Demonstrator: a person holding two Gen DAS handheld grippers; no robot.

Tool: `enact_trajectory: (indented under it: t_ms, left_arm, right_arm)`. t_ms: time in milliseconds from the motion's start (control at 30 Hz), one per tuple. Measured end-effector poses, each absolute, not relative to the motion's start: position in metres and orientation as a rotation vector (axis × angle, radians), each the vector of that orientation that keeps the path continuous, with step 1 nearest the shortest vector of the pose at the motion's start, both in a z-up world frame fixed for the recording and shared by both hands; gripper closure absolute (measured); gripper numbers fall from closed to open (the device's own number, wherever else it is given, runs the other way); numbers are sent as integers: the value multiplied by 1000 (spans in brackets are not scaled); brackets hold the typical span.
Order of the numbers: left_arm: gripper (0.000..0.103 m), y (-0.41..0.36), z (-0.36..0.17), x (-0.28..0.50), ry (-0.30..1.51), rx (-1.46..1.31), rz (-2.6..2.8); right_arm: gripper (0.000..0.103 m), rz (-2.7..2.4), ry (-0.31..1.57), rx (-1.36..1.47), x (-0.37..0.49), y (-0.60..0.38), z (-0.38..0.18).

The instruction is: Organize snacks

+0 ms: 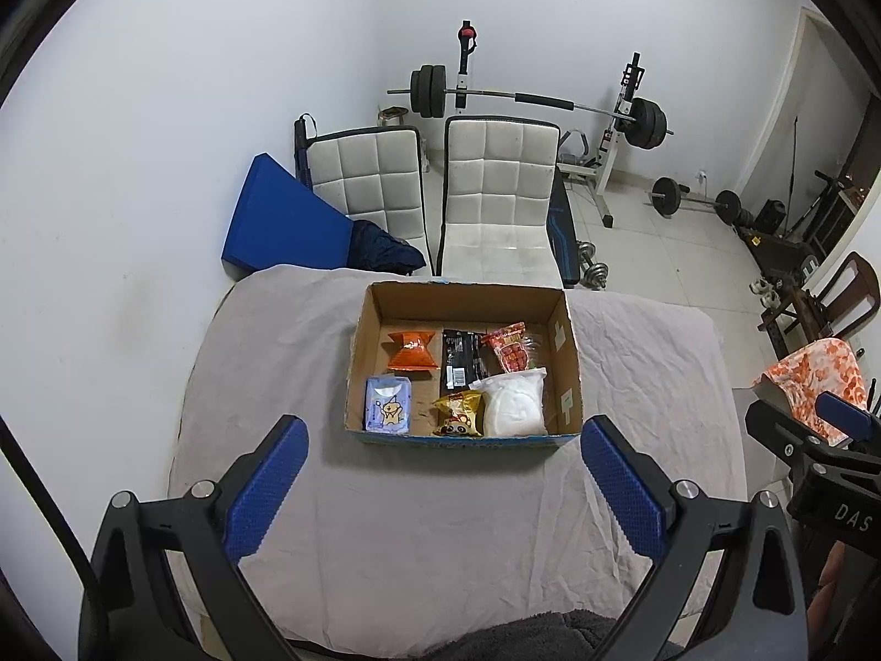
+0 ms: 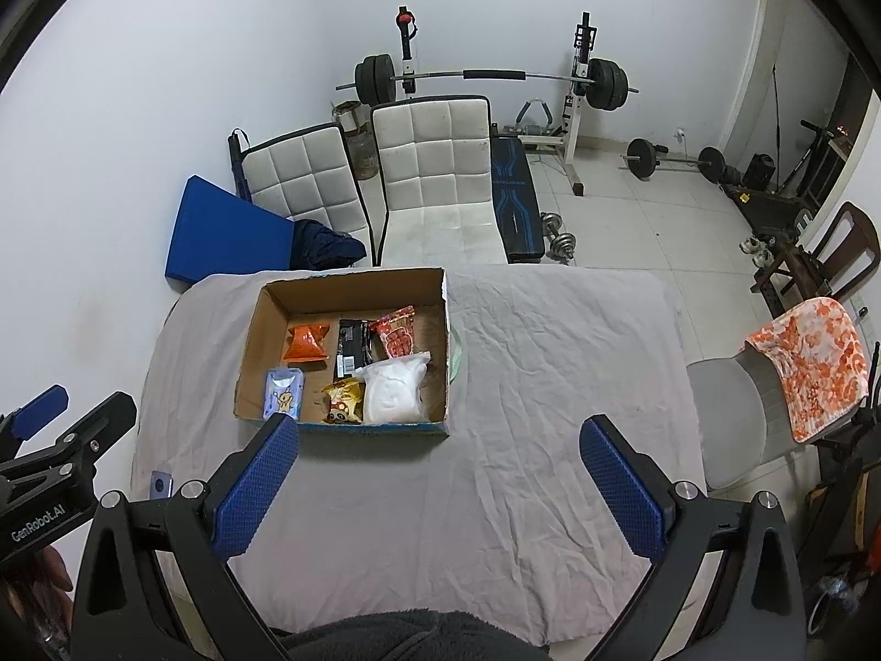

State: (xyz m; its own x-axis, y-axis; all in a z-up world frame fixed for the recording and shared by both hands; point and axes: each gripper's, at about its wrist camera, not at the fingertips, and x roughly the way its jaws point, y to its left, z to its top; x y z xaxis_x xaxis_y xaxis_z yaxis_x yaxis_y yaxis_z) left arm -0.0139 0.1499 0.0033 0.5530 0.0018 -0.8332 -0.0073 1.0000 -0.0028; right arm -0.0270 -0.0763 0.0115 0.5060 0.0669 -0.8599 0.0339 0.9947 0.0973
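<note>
An open cardboard box stands on the cloth-covered table. Inside lie an orange snack bag, a black bar packet, a red packet, a white bag, a yellow snack and a pale blue pouch. My left gripper is open and empty, near the box's front. My right gripper is open and empty, to the right of the box.
A pale green item pokes out behind the box's right wall. Two white chairs and a blue pad stand behind the table, with a weight bench and barbell beyond. A grey chair with an orange towel is at the right.
</note>
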Motion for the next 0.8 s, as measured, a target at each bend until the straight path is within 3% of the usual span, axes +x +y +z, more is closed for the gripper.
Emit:
enact_trajectory:
  t_ms: [800]
  left_arm:
    - [1,152,2,-10,994,-20,6]
  right_arm:
    - [0,8,1036,112,-18,-77,14]
